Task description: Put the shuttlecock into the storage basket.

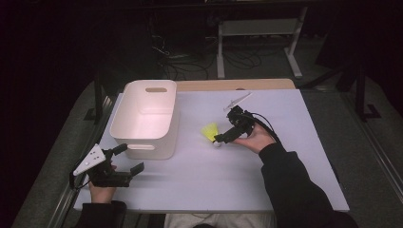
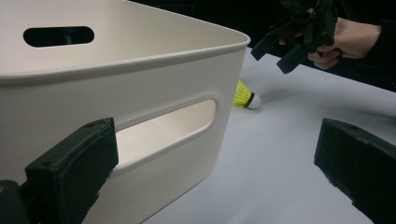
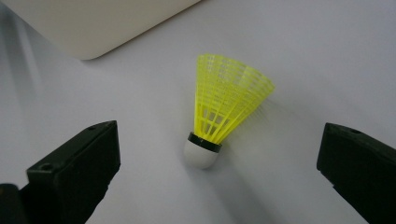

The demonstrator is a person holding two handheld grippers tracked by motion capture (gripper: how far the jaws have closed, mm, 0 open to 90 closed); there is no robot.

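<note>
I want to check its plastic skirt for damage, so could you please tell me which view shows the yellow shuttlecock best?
The right gripper view: the yellow mesh-skirted shuttlecock with a white cork tip lies close and sharp. The high view shows a small yellow patch; the left gripper view shows it small, partly behind the white plastic bin.

white bin [image 1: 147, 118], table [image 1: 285, 166], floor cables [image 1: 190, 59]

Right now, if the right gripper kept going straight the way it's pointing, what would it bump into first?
Probably the yellow shuttlecock. It lies on the table straight ahead of the right gripper, between its open jaws, white tip toward the gripper. The white bin sits beyond it, off to one side.
</note>
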